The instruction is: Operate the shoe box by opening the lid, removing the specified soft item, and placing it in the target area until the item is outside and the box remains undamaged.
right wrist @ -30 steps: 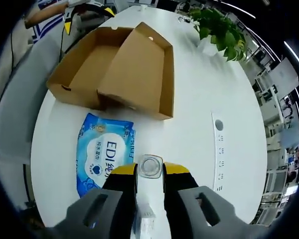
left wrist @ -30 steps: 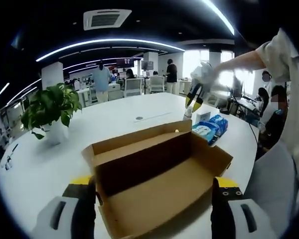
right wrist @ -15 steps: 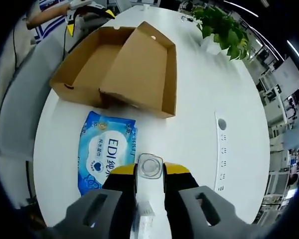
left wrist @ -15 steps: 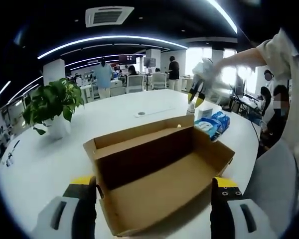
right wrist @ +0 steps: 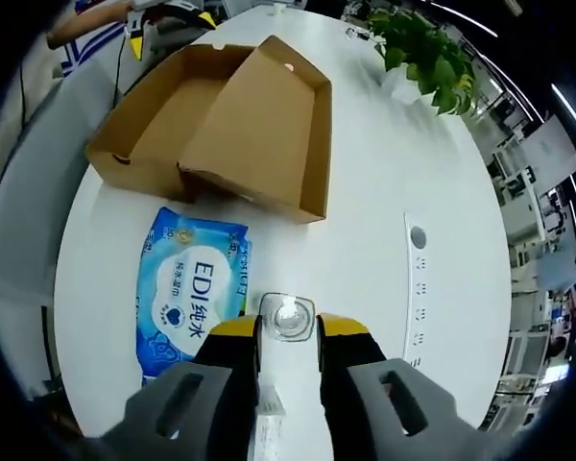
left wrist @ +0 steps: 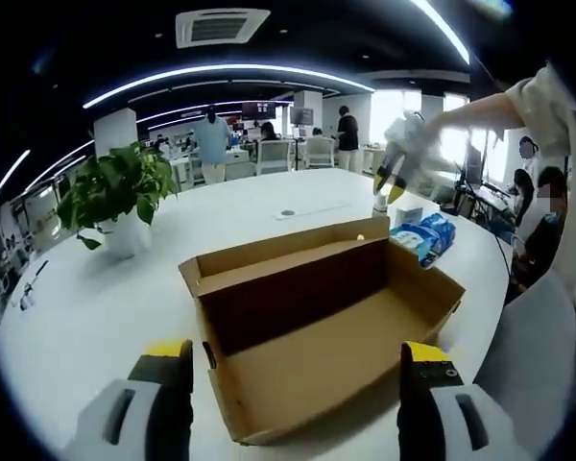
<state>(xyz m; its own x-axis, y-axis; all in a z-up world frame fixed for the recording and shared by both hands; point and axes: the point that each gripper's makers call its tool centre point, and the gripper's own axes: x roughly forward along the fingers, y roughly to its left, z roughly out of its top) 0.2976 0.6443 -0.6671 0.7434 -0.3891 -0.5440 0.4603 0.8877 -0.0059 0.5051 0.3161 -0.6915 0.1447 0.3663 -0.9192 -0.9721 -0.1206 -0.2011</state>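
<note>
1. The box (left wrist: 317, 327) was plain brown corrugated cardboard, open and rectangular, with its hinged lid (left wrist: 288, 288) standing up along the far side; its inside looked bare.
2. The left claw (left wrist: 293, 403) stood released, its black jaws with yellow tips spread wide, one on each side of the box's near end.
3. The right claw (right wrist: 288, 331) was clenched to a narrow gap over a small round clear cap (right wrist: 288, 315) and a white carton (right wrist: 267, 427) lying between the jaws; whether it gripped either I could not tell.
4. The wipes pack (right wrist: 190, 288), soft glossy blue plastic with a white label, lay flat on the table just left of the right claw and just short of the box.
5. The table (right wrist: 384, 192) was smooth and white, with a round grommet (right wrist: 418, 236) to the right claw's right.
6. A leafy potted plant (left wrist: 115, 197) stood beyond the left claw, to its left, well apart from the box.
</note>
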